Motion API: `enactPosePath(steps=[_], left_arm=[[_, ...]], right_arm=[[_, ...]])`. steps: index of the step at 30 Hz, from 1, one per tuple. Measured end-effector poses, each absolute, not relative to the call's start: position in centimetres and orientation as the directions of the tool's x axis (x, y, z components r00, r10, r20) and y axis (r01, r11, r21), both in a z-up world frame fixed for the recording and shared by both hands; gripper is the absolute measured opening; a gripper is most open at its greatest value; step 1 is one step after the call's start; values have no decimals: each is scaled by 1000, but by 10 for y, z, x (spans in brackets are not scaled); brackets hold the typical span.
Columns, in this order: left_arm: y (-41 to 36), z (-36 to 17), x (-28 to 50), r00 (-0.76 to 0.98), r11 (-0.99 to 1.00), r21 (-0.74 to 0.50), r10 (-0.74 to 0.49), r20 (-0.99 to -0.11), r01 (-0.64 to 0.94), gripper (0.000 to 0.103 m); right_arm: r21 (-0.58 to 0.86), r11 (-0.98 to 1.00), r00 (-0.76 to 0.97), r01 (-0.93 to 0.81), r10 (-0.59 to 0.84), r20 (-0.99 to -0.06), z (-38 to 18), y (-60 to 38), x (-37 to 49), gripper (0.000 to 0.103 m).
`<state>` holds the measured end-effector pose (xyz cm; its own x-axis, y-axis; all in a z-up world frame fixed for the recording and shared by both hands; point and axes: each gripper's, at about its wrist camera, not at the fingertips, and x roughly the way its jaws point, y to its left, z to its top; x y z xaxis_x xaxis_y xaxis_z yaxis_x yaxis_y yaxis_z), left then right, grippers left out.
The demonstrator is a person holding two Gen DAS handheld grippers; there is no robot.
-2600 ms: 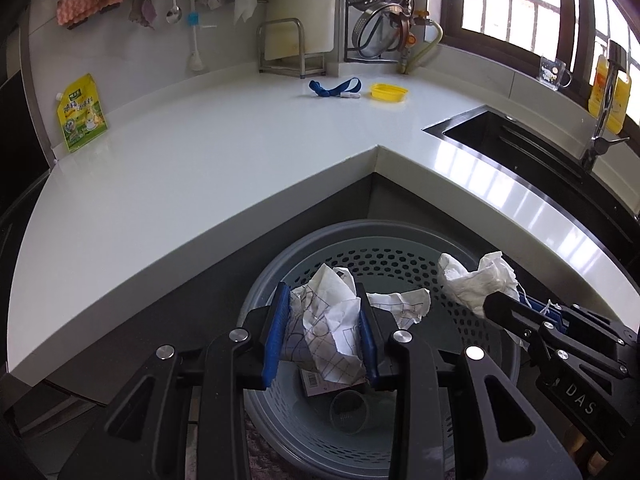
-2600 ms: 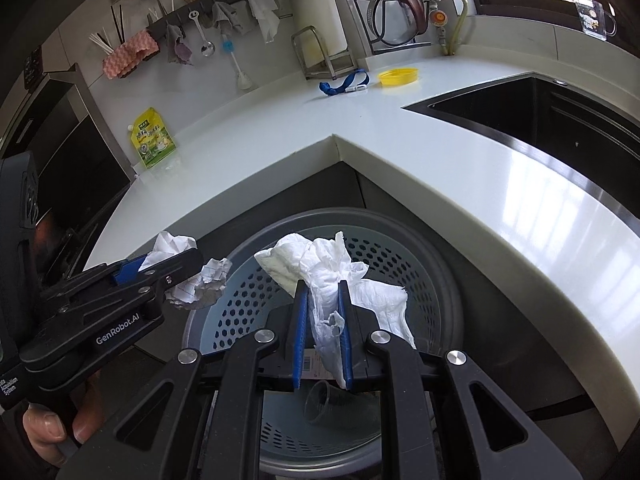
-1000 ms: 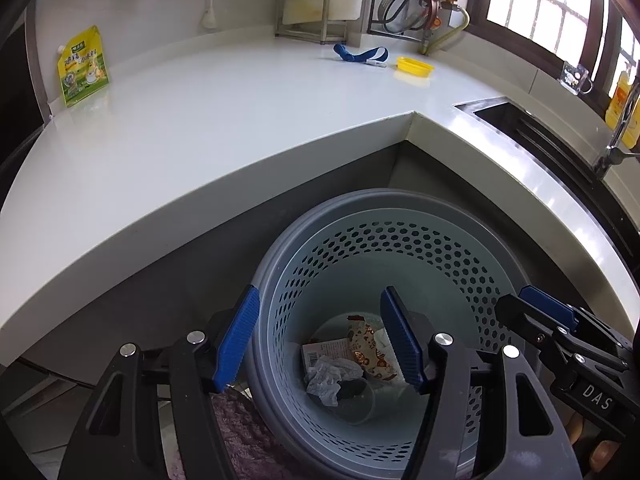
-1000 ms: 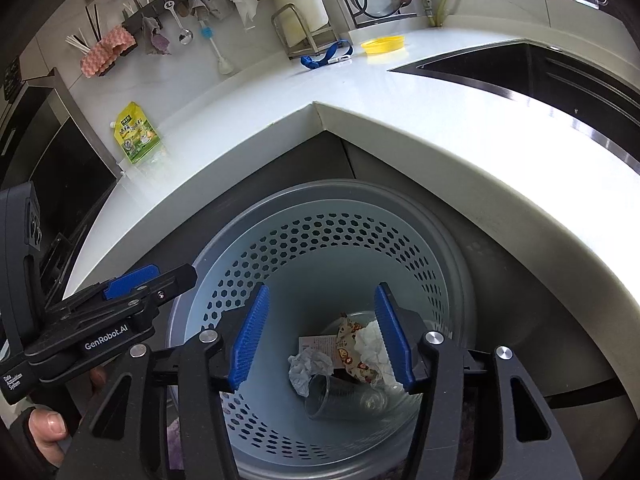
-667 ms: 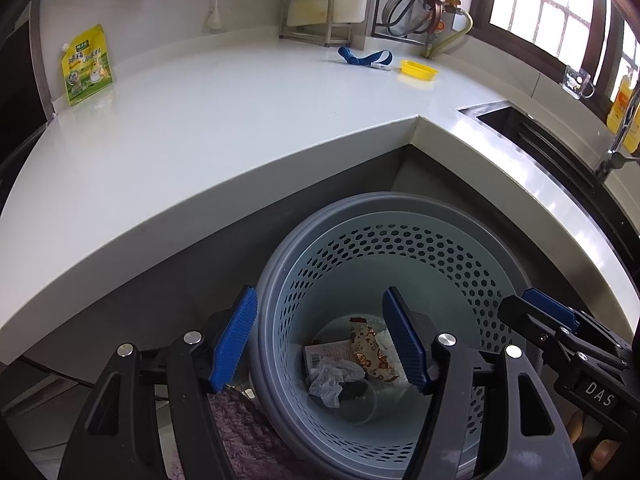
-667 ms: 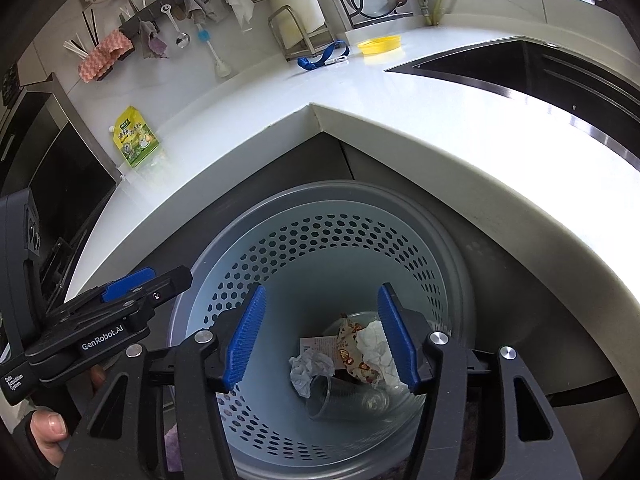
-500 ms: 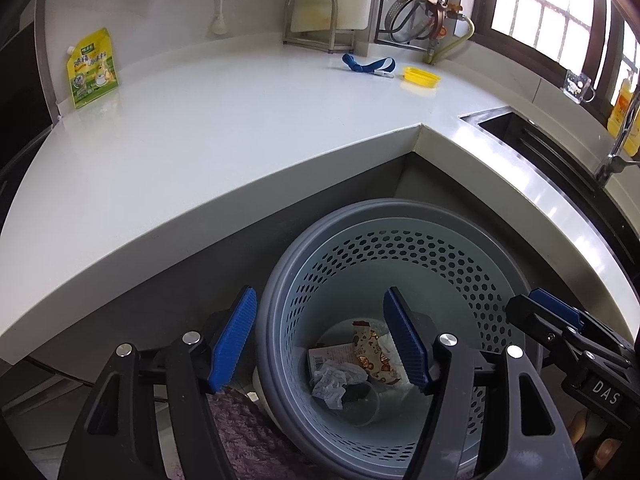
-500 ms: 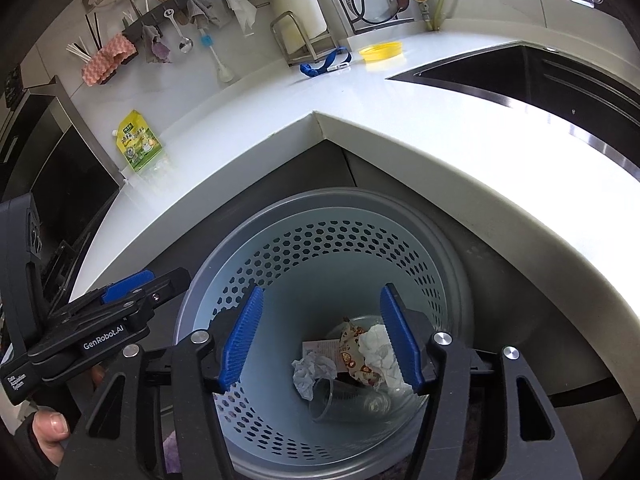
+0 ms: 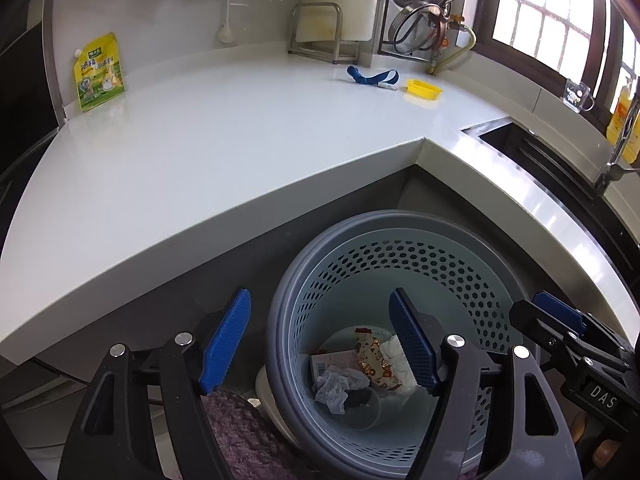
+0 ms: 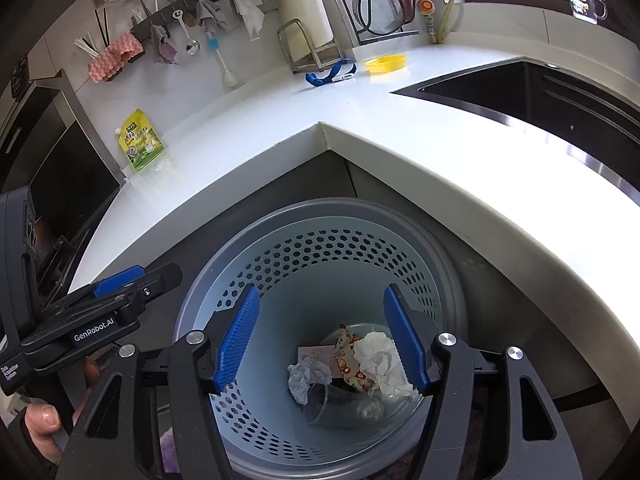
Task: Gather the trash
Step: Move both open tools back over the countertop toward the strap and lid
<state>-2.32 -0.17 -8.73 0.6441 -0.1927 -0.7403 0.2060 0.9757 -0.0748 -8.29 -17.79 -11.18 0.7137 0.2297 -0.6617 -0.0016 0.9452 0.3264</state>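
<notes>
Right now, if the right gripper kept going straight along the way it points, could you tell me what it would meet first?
Probably the trash in the bin. The right gripper, jaws apart and empty, points down into it, and the crumpled white tissue and snack wrapper lie between its fingers. Depth is hard to judge.

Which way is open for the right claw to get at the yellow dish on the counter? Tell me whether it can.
Probably yes. The right claw is open and empty above the bin. The yellow dish sits far back on the counter, with only bare surface between, though it would take a long stretch.
</notes>
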Motion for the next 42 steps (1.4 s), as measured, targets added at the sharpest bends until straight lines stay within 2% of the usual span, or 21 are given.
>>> enactPosePath(steps=[5, 11, 18, 26, 32, 42], left_arm=[[2, -80, -23, 662, 977, -77, -193, -724, 201, 76], [3, -62, -23, 711, 979, -59, -182, -679, 194, 90], [-2, -38, -7, 752, 977, -56, -194, -630, 205, 96], [-15, -12, 42, 783, 975, -51, -203, -588, 215, 97], [-36, 6, 91, 809, 975, -14, -191, -555, 220, 97], [-67, 6, 184, 777, 979, -31, -177, -605, 199, 97]], right_arm=[[309, 951, 725, -17, 225, -651, -108, -175, -82, 66], [322, 946, 736, -30, 239, -633, -94, -177, -77, 68], [295, 955, 766, -40, 219, -605, -72, -185, -60, 73], [319, 947, 792, -25, 214, -571, -41, -223, -12, 76], [209, 978, 808, -9, 130, -575, -17, -245, 39, 80], [179, 984, 775, 20, 98, -624, -12, -277, 154, 82]])
